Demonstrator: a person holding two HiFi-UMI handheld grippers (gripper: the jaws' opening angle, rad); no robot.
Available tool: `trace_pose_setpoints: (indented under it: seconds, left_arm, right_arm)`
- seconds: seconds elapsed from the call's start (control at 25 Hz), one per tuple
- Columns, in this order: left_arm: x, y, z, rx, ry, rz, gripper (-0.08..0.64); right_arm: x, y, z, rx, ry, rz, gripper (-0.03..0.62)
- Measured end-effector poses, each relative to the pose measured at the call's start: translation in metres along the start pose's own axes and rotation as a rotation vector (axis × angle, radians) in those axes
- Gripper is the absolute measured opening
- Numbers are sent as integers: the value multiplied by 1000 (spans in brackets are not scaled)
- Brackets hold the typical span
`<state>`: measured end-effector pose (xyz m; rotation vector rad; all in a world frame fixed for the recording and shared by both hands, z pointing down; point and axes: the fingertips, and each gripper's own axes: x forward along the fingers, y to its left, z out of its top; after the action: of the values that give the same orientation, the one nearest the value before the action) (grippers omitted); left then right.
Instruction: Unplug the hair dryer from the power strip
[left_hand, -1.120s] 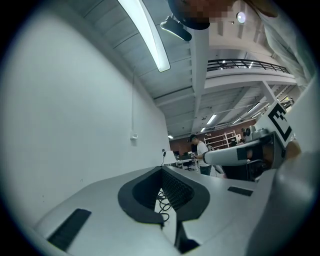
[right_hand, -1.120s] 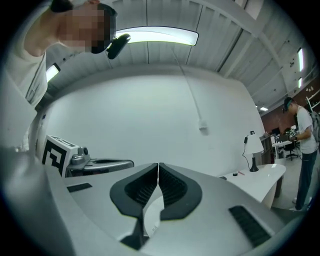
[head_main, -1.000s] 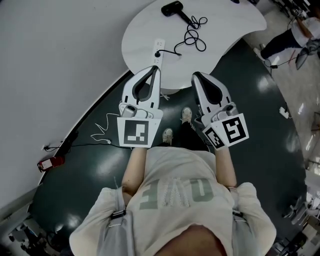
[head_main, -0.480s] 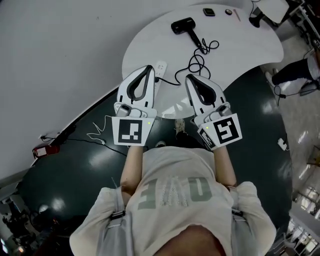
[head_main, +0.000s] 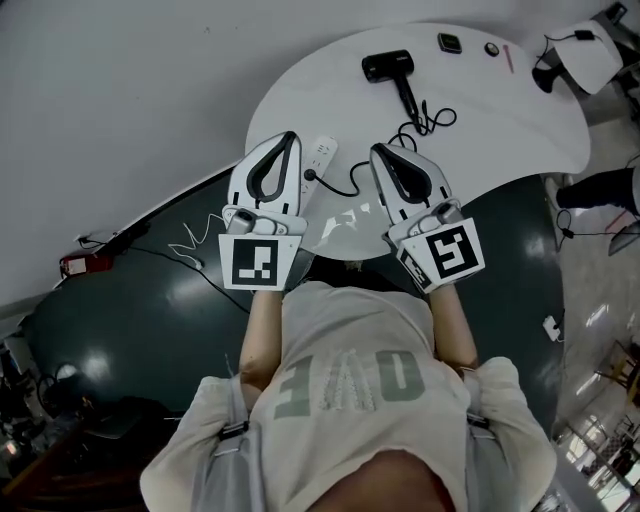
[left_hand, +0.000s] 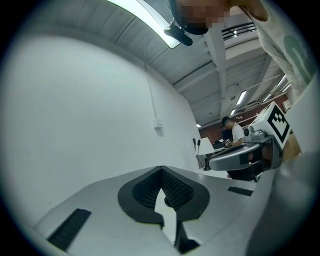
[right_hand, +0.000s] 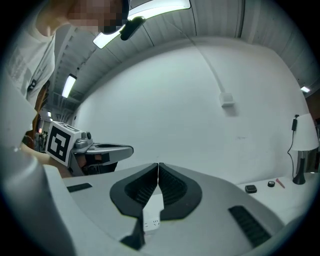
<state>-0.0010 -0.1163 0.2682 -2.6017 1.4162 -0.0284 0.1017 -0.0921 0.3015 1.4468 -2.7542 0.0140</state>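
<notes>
Left gripper (head_main: 288, 137), right gripper (head_main: 378, 151): jaws pressed together, empty, above near edge of white table (head_main: 520, 110). Power strip (head_main: 321, 154) at left edge, between tips; black plug (head_main: 309, 175) apparently seated. Hair dryer (head_main: 388, 66) near far edge.

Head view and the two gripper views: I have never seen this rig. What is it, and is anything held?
A person wears a downward-looking head camera and holds a two-jaw tool in each hand: the left gripper and the right gripper. The other two pictures come from cameras riding on those grippers, looking along their jaws. Both are shut and empty. On the white table lie a black hair dryer, its cord and a white power strip.
</notes>
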Motion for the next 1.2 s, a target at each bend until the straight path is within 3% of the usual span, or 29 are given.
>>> trace_pose_setpoints:
  seconds: [0.24,0.48,0.72,1.2]
  left_arm:
    - [13,14,-4,5,-5,14,11]
    - [26,20,-24,11,62,-16,11]
    - [18,29,-46,32,103,-16,11]
    - [18,39,-62,70,133,-62,11]
  right_arm:
    - [21,-2,-7,-11,50,50,20]
    - [48,-5,-26,-17,153,165,20]
    - [85,6,-74,-51,339,328,20]
    - [124,18,-195,-181,779,457,20]
